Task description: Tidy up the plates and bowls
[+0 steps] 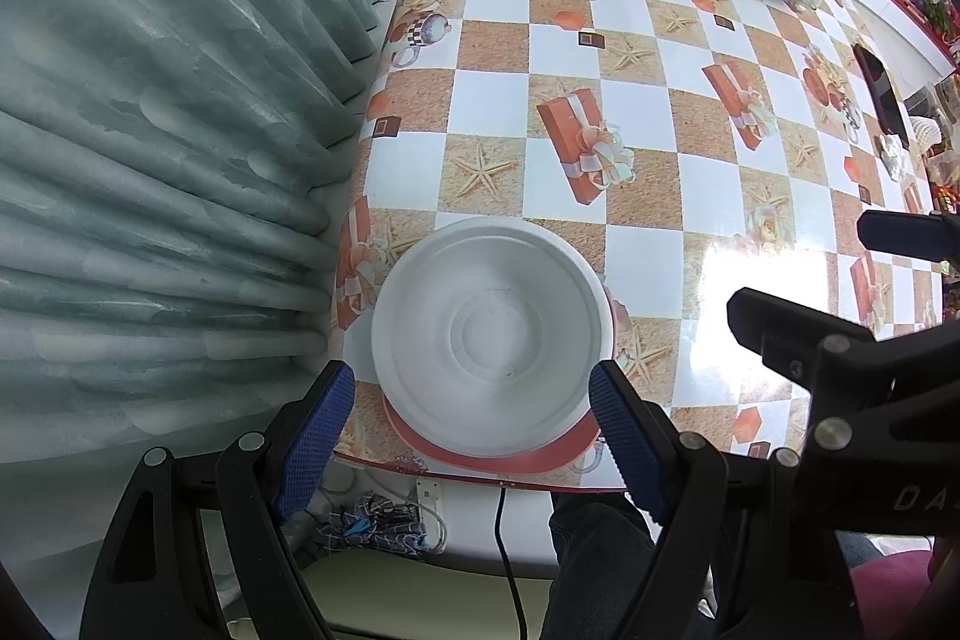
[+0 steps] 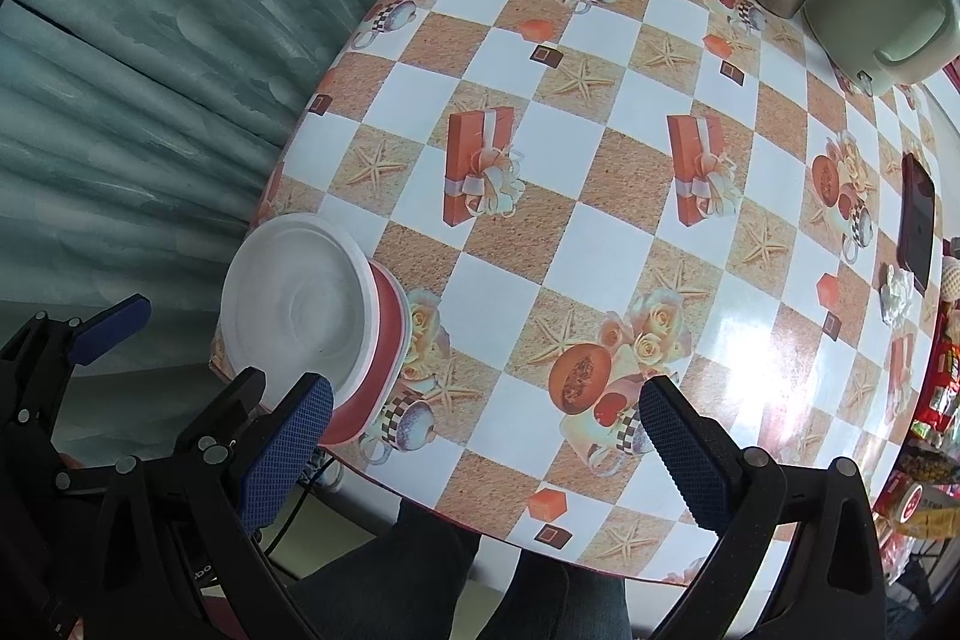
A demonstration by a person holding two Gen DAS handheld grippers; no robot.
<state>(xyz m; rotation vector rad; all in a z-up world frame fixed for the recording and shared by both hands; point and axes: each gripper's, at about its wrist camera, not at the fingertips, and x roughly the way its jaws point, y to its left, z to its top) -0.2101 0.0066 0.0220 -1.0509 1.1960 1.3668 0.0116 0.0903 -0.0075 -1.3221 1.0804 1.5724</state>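
A white bowl (image 1: 489, 346) sits nested on a red plate (image 1: 498, 451) at the near left corner of the checkered table (image 1: 600, 112), close to the grey-green curtain (image 1: 150, 130). The left gripper (image 1: 474, 436) hovers above it, its 2 blue pads spread wide around the bowl without touching. The right gripper (image 2: 486, 448) hangs released and empty beside the stack, over bare tablecloth.

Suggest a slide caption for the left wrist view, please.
Open left gripper poised above white bowl stacked on red plate at table corner.

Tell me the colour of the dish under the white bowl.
Red dish, clearest in the right wrist view.
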